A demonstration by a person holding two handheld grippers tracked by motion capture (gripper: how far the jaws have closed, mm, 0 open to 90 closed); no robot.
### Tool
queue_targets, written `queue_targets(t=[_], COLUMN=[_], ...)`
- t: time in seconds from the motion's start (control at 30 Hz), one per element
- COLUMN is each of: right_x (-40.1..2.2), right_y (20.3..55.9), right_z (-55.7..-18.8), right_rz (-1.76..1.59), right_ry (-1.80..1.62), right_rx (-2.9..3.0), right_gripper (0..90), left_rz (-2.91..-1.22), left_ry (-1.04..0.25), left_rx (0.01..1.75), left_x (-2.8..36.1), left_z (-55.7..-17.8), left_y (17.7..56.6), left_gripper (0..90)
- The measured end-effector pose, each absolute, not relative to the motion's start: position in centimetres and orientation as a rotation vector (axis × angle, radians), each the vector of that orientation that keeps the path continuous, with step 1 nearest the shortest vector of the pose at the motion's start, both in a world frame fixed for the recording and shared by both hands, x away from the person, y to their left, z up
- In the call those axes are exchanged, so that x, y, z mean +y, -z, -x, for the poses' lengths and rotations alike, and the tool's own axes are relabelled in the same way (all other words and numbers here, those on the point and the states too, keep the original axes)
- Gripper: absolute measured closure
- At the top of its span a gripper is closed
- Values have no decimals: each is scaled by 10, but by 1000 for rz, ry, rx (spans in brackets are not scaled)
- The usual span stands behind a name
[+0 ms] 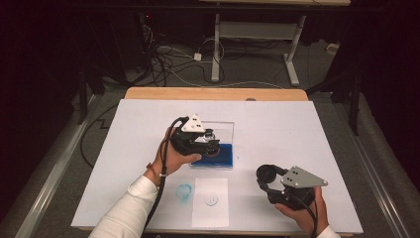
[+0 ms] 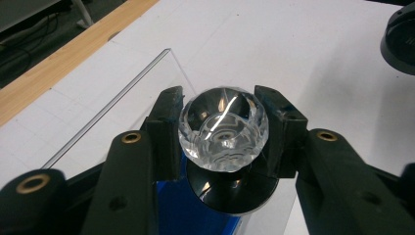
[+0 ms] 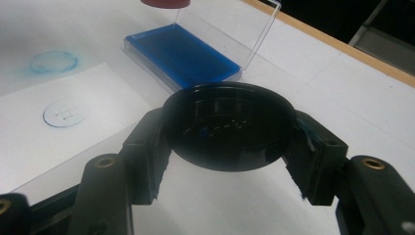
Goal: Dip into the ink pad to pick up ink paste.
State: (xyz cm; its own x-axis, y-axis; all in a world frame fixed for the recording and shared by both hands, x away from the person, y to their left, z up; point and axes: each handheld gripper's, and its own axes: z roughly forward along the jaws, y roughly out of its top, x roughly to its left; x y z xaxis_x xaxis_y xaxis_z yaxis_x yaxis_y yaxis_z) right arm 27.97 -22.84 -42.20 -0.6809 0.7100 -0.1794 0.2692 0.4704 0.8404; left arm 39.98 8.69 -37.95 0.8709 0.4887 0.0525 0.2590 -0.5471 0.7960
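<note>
Pressing the stamp (image 2: 223, 129) onto the blue ink pad (image 1: 218, 154) looks like the step in hand, and the left gripper (image 1: 210, 144) has its fingers (image 2: 166, 129) closed on the stamp's clear faceted knob, the black base hanging below them over the open clear case (image 1: 225, 129) mid-tabletop (image 1: 297, 124). That knob is round and slick, so it could twist or slip if pushed down off-centre, inking the base unevenly or smearing blue on the case wall. Below the case, 1 blue smudge (image 1: 184, 192) and 1 printed sheet (image 1: 211, 201) lie near the front edge. At the right, the right gripper (image 1: 270, 176) has its fingers (image 3: 147, 147) clamped on a black round cap (image 3: 230, 125), held above the tabletop; tilting could drip ink.
</note>
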Motion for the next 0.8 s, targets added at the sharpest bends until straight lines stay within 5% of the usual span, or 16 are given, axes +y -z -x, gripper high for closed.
queue_targets(t=[0.8], right_x=[-228], right_y=[424], right_z=[-277], right_rz=[-797], right_ry=[-1108], right_rx=[2217], right_gripper=[388], left_rz=[-2275], left_ry=[-406], left_rx=[631], left_x=[82], left_z=[-410], left_y=[412], left_gripper=[549])
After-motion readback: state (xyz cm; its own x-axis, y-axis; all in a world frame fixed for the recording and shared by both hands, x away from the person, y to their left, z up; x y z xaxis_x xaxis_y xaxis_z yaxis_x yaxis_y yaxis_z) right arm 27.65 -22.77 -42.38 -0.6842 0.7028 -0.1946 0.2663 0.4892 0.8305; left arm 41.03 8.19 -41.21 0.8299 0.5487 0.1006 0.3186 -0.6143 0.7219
